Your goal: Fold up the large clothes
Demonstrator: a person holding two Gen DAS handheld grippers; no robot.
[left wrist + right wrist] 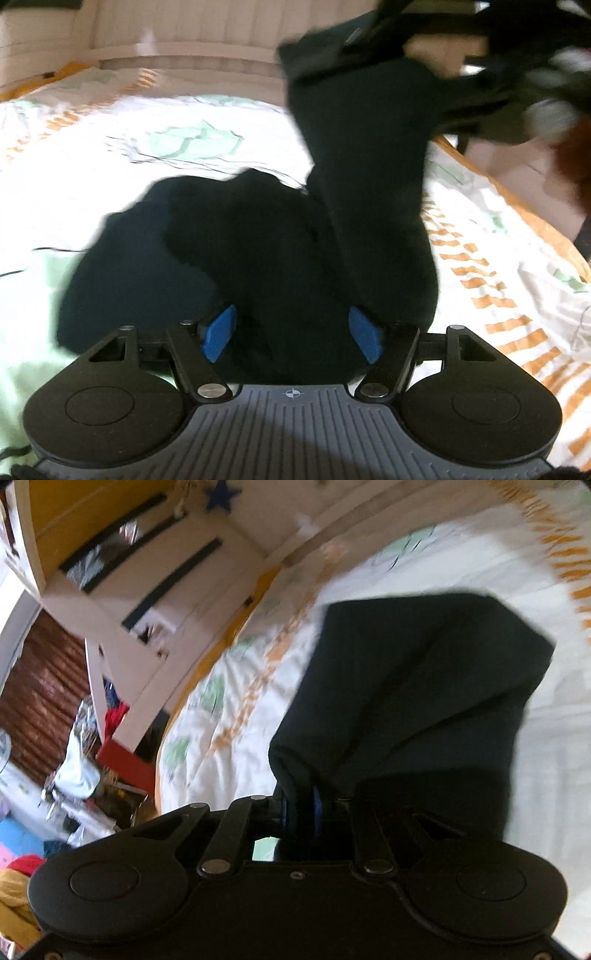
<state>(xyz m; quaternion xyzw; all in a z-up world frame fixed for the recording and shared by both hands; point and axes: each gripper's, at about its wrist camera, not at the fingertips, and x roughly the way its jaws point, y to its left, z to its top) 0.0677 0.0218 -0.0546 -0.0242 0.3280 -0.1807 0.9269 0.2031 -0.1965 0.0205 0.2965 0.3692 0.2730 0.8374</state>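
Observation:
A large dark navy garment (229,243) lies bunched on the bed, with one part lifted up toward the upper right. My left gripper (293,334) is open, its blue pads (218,332) spread wide just over the near edge of the cloth. My right gripper (303,812) is shut on the garment (417,686), which hangs from it over the bed. The right gripper also shows in the left wrist view (461,48), blurred, holding the raised cloth high.
The bed carries a white quilt (147,147) with green and orange print. A white panelled wall (207,33) stands behind it. Beside the bed are a white cabinet (155,583), a red box (125,760) and floor clutter (74,775).

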